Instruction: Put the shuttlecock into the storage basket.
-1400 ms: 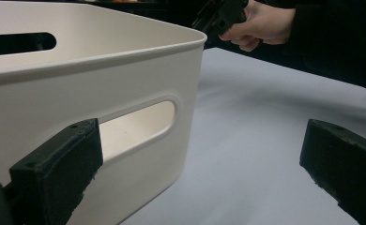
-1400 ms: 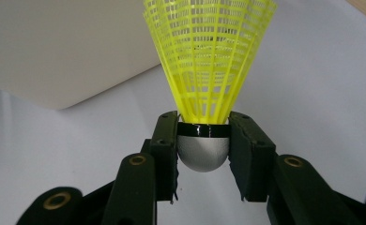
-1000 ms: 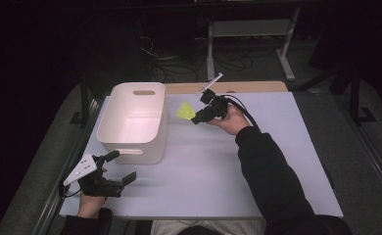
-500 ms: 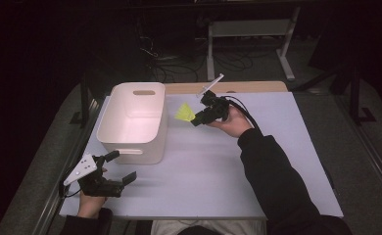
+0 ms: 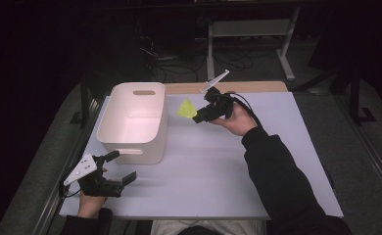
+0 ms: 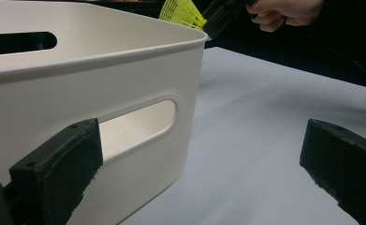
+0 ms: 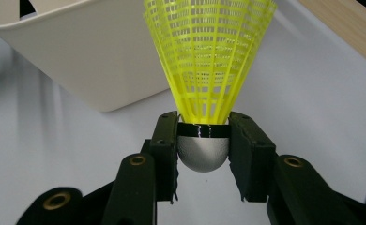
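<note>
The right gripper [image 7: 202, 140] is clamped on a yellow plastic shuttlecock [image 7: 209, 56]: both pads press the sides of its silver-grey rounded base, w/ the black band at the top of the base sitting level w/ the fingertips [image 7: 166, 126]. The mesh skirt fans out ahead of the fingers, away from the hand. In the high view the right gripper [image 5: 202, 115] is held up off the table [image 5: 218, 166], shuttlecock [image 5: 186, 108] sticking out from its tips toward the white plastic bin [image 5: 132, 142]; skirt is just beside the bin's right wall, not touching as far as can be told. In the right gripper view the bin [image 7: 78, 56] lies beyond the fingertips, up and to the left, its curved corner behind the skirt.

The left gripper [image 5: 115, 169] rests low on the table near the bin's front corner, jaws wide apart w/ nothing between them. In the left gripper view the bin [image 6: 92, 70] stands right by the left finger [image 6: 59, 168], its slot handle just past that fingertip; the right finger has bare grey-white table [image 6: 256, 140] ahead of it. Far beyond the fingers, past the bin's rim, the shuttlecock [image 6: 181, 13] and the person's right hand [image 6: 289, 11] show.
</note>
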A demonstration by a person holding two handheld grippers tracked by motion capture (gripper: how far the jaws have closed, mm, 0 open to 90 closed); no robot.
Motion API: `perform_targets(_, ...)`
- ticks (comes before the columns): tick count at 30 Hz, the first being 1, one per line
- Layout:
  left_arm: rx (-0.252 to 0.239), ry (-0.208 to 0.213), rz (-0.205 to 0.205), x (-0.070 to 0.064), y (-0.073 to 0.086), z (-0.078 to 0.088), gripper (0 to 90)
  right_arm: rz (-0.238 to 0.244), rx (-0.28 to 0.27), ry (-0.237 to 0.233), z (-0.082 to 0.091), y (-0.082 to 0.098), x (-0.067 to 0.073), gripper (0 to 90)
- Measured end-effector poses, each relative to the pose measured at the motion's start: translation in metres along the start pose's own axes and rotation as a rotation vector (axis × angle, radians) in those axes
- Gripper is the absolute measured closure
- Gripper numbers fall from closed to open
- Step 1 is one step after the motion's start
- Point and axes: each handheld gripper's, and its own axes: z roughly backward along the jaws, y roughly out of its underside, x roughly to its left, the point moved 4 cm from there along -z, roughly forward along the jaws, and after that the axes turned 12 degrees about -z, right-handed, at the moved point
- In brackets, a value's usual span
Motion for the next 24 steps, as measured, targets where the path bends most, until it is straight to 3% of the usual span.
perform_targets(24,-0.002,-0.001,-0.001,0.000,0.000,0.000,0.0,0.034,-0.009,0.005,0.020,-0.014,0.016,63.0)
